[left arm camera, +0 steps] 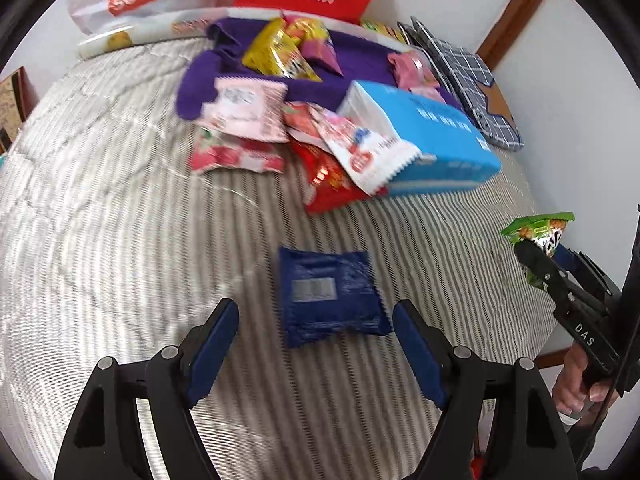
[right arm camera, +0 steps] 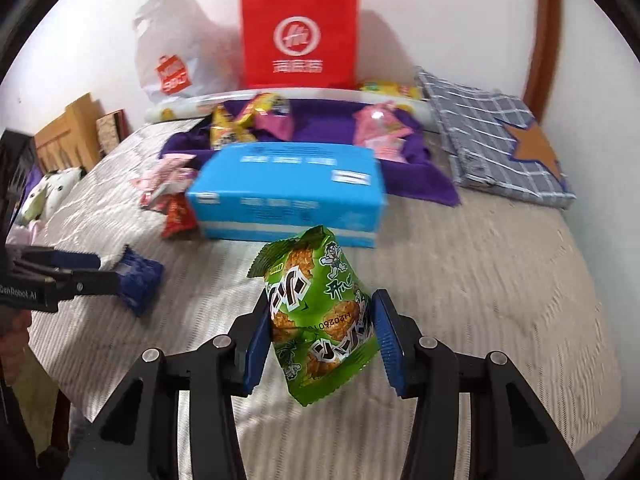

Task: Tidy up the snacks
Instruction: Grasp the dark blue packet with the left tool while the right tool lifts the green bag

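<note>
We grip green snack bag (right arm camera: 320,312) in right gripper (right arm camera: 320,328) | left gripper (left arm camera: 316,344) open over blue packet (left arm camera: 332,296) | pile (left arm camera: 280,120), frame centre, mostly unsorted, we judge

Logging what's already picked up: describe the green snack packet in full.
The green snack packet is a glossy, crinkled foil pouch printed with a cartoon figure, bold characters, golden cracker pictures and a stamped code. It has a serrated top edge. It hangs tilted above the striped bedspread, lifted clear, pinched between the blue pads of the right tool.
</note>
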The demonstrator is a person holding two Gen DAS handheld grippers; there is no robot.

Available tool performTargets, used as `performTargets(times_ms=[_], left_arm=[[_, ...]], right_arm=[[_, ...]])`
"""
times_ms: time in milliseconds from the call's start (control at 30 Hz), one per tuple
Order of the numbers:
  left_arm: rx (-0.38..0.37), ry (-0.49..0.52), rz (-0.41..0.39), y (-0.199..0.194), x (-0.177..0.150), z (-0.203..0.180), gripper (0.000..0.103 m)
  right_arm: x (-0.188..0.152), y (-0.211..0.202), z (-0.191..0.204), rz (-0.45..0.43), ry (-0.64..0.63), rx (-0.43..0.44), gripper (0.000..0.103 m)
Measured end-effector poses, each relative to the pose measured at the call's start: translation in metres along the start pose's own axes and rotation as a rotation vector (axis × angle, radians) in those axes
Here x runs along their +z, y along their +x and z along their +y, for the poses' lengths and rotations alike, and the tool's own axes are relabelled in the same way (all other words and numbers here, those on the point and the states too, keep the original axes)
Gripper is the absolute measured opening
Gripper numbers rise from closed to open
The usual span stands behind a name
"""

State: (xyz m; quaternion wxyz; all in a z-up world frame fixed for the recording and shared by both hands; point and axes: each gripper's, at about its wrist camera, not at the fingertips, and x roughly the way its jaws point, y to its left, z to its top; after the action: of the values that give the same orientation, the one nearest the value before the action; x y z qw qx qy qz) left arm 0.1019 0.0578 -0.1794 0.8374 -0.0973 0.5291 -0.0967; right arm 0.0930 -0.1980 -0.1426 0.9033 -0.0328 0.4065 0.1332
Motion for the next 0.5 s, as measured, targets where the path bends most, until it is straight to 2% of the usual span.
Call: performTargets(times_ms=[133,300,500], left_arm=[[0.043,0.013,-0.020,0.006,-0.001,-0.017,0.078],[0.133,0.041,-0.043,0.013,-0.002,-0.031,0.076],[0.229,0.063,-0.063,0.016,-0.004,-0.039,0.066]], right_arm=[[-0.007,0.001,-0.019,0.010,0.047,-0.013,0.048],[-0.015,-0.001,-0.032,0.005,0.066,-0.011,0.048],[-0.019,-0.006,-0.044,-0.007,0.089,-0.010,0.048]])
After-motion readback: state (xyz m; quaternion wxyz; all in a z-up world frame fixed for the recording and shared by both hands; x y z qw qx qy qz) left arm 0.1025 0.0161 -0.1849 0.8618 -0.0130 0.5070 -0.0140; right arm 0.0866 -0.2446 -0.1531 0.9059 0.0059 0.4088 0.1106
